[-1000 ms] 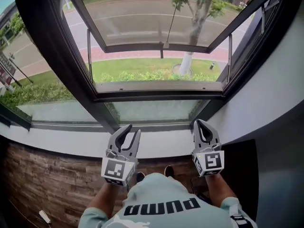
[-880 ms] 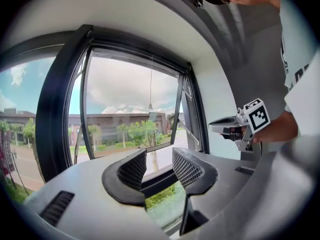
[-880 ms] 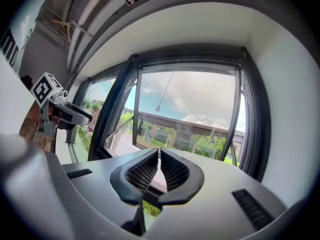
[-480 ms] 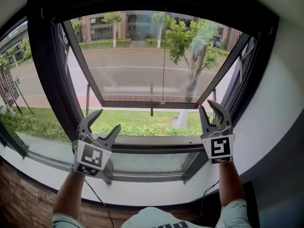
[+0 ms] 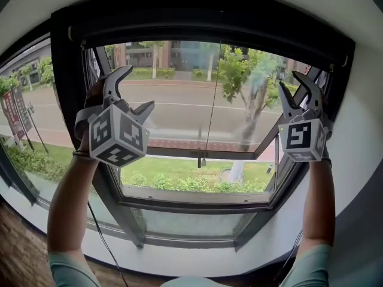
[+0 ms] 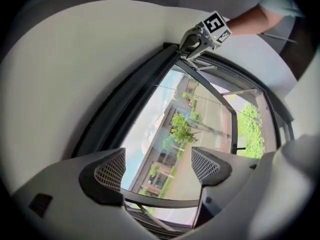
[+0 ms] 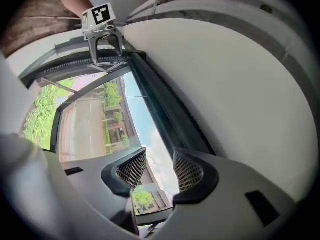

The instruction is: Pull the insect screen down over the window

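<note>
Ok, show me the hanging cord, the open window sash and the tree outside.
hanging cord (image 5: 210, 100): head view, middle of its length.
open window sash (image 5: 173, 147): head view, its bottom rail.
tree (image 5: 239, 70): head view, its foliage.

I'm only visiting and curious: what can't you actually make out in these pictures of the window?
- The insect screen: no mesh shows in any view. The dark housing across the top of the window hides whatever is inside it.
- The thin cord, head view: too fine to see where its top attaches.
- The red roadside sign, head view: cut by the left edge, print too small.

No lettering can be read; the roadside sign (image 5: 9, 107) is too small.
</note>
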{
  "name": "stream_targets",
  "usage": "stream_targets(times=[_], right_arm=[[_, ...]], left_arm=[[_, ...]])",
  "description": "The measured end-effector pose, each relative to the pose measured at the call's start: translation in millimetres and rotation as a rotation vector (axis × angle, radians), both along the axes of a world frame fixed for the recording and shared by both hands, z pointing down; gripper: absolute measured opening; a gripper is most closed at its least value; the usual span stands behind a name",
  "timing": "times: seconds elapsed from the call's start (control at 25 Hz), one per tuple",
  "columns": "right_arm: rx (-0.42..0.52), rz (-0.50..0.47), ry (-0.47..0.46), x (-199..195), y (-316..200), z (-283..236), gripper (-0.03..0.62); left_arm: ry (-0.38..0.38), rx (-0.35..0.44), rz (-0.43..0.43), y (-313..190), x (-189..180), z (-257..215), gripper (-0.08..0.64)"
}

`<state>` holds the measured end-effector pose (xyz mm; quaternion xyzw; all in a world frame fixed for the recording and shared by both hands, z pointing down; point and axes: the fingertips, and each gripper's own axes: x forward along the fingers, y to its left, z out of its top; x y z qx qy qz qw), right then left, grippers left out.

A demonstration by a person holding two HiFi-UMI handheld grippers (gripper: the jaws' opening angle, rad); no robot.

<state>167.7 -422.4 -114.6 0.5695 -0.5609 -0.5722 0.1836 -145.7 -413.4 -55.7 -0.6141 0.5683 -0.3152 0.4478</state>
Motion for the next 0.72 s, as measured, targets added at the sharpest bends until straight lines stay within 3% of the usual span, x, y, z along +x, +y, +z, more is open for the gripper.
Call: stream_targets(times=[0.28,0.72], right_arm=[[-0.004,0.165,0.15,6.5,-29.5,-38.4,0.16],[-0.074,0.297,0.232,30.4,-68.1,-42.3,0.161]], left_arm=[[-0.082,0.066,-0.13,-24.0,-27.6,-53.1,0.409],[-0.185,-0.013,-0.231,-57.8,-45.3,-62.3,0.422]])
